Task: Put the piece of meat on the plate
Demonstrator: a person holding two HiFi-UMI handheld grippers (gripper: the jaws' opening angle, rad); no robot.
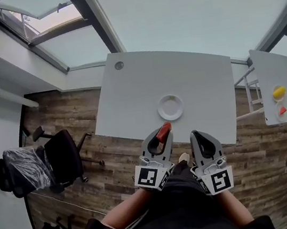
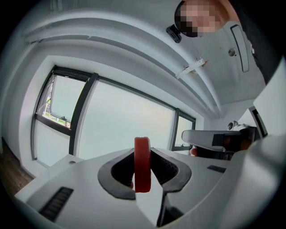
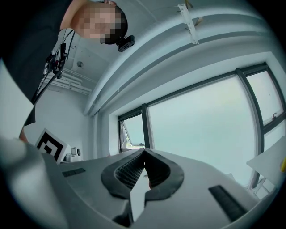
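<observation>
Head view puts the plate (image 1: 170, 107) mid-frame on the white table (image 1: 130, 97), just above and slightly right of the left gripper (image 1: 161, 138), the nearer hand. That gripper points level toward it, clamped on the red meat (image 1: 164, 131), which stands on edge past the tips. The right gripper (image 1: 201, 139) alongside seems closed, empty.

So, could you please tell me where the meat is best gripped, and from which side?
Across its two flat faces, coming in edge-on, I'd say. The meat is a thin red slab, and the left gripper holds it just so, upright between its jaws.
</observation>
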